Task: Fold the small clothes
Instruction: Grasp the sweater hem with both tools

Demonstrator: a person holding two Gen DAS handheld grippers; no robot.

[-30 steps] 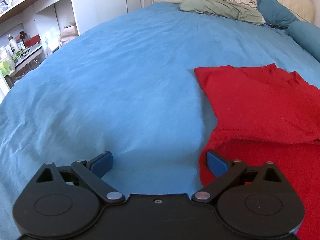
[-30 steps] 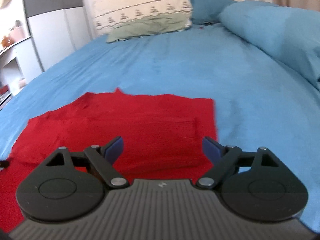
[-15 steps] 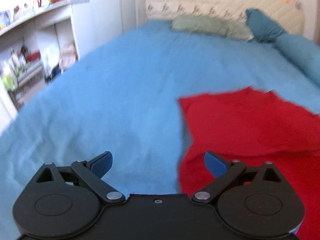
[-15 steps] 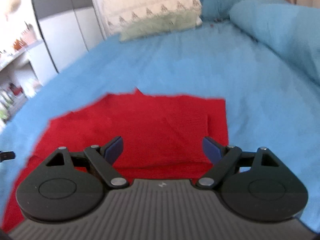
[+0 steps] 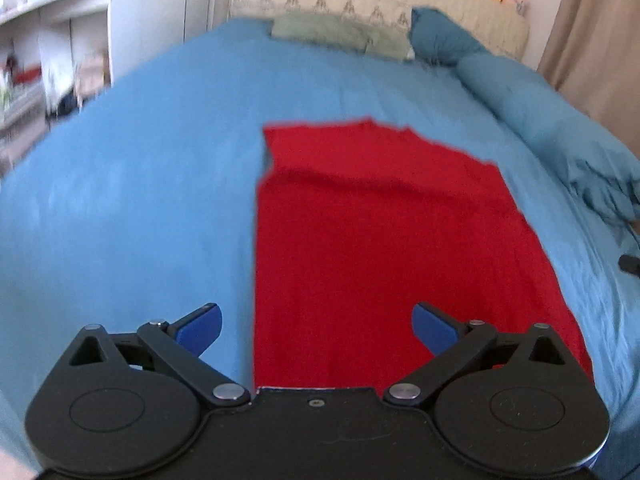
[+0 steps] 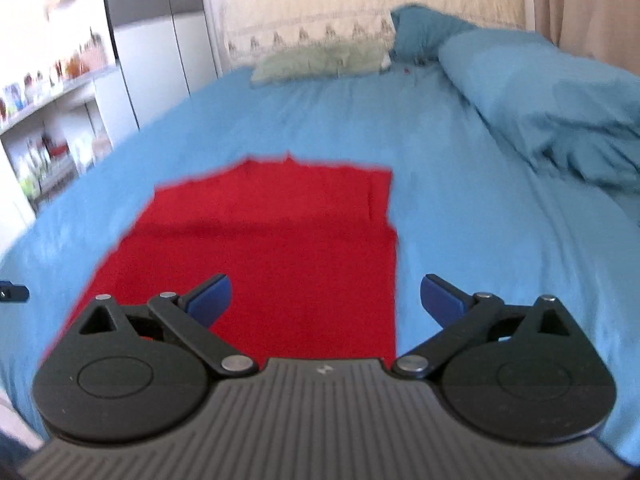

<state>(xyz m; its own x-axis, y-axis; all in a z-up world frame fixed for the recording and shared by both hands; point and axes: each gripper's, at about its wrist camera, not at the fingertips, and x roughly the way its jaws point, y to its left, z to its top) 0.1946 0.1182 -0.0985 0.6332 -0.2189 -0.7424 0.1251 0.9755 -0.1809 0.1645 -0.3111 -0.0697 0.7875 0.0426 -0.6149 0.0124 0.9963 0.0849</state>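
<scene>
A red garment (image 5: pixel 384 240) lies flat on the blue bedsheet (image 5: pixel 140 200), folded into a long strip with its sides turned in. It also shows in the right wrist view (image 6: pixel 272 248). My left gripper (image 5: pixel 316 326) is open and empty, above the garment's near left edge. My right gripper (image 6: pixel 325 298) is open and empty, above the garment's near right edge. A tip of the right gripper (image 5: pixel 630 263) shows at the right edge of the left wrist view, and a tip of the left gripper (image 6: pixel 12 292) at the left edge of the right wrist view.
A green pillow (image 5: pixel 340 34) and blue pillows (image 5: pixel 444 40) lie at the headboard. A bunched blue duvet (image 6: pixel 560 112) runs along the right side of the bed. White shelves with small items (image 5: pixel 44 60) stand to the left.
Both grippers have pulled back toward the garment's near end and lifted, so more of it shows. They stay open. The garment has not visibly moved.
</scene>
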